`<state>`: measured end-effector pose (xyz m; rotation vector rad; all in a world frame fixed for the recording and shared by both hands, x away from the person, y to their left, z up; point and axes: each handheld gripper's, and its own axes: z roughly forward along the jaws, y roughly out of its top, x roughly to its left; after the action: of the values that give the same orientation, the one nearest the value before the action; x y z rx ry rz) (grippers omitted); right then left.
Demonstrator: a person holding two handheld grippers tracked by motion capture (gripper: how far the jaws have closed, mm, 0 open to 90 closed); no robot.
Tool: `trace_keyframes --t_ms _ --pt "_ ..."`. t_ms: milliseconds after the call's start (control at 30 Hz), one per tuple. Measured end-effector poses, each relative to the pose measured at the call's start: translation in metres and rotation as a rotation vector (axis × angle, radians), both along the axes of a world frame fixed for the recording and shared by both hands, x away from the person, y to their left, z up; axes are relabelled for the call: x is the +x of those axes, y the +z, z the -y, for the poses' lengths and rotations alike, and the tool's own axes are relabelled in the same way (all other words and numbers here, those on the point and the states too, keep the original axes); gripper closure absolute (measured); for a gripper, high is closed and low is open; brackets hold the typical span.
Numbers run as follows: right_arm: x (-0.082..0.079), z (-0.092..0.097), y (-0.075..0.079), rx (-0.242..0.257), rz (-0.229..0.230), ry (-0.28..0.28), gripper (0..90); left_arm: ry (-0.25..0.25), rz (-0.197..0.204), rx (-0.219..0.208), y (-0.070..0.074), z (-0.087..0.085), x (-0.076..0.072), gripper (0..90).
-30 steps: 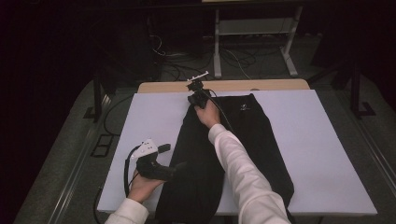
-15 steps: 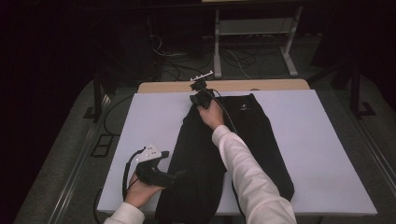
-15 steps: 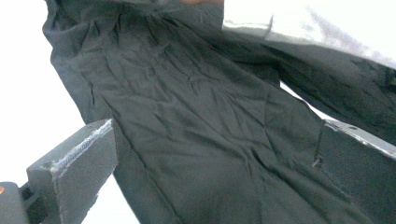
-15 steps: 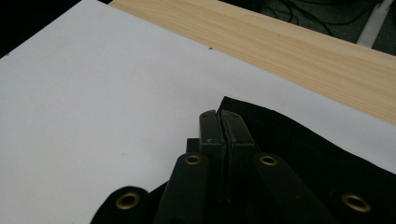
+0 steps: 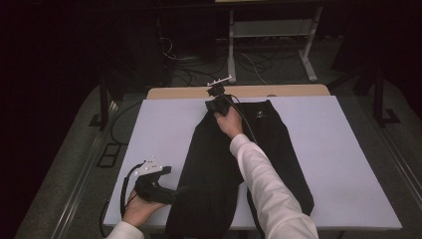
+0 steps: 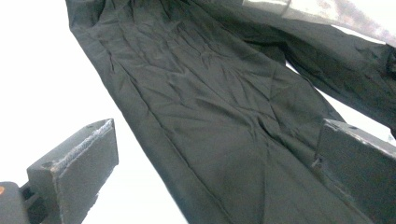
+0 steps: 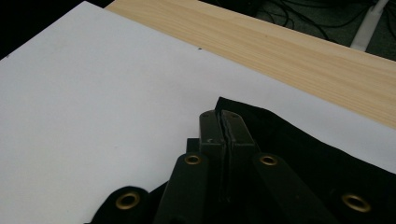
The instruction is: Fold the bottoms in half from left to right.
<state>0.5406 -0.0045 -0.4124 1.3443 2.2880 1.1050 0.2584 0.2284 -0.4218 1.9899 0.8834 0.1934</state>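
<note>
Two grippers work one pair of black trousers [image 5: 234,174] spread lengthwise down the middle of a white sheet [image 5: 338,149] on the table. Left: the left gripper [image 5: 178,193] lies low at the near left leg hem, jaws wide apart with the cloth between but not pinched. Centre: the right gripper [image 5: 215,98] is at the far waistband corner, jaws fully closed, apparently pinching the cloth's edge there. Judged risk: if the left jaws close on a single layer, or miss the hem, the leg may slip and crease when lifted. Right: bare sheet flanks the garment on both sides, ample room; the wooden table edge [image 7: 299,51] lies just beyond the waistband.
</note>
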Motion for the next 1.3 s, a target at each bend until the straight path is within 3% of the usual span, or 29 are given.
trace_keyframes --t_ms 400,633,900,1067,1300 --pt "0.001 0.005 0.001 0.009 -0.005 -0.008 87.2 -0.028 -0.05 0.041 -0.005 -0.005 -0.015 0.0" --pt "-0.002 0.006 0.002 0.006 -0.005 -0.011 87.2 -0.057 -0.087 0.042 -0.008 -0.007 -0.023 0.0" --pt "-0.004 0.005 0.005 0.001 0.004 -0.011 87.2 -0.093 -0.13 0.099 -0.009 -0.008 -0.028 0.0" --pt "-0.006 0.002 0.007 -0.012 0.012 -0.009 87.1 -0.122 -0.108 0.123 -0.009 -0.008 -0.034 0.8" --pt "-0.006 0.003 0.008 -0.003 0.011 -0.018 87.2 -0.166 -0.153 0.149 -0.015 -0.011 -0.039 2.2"
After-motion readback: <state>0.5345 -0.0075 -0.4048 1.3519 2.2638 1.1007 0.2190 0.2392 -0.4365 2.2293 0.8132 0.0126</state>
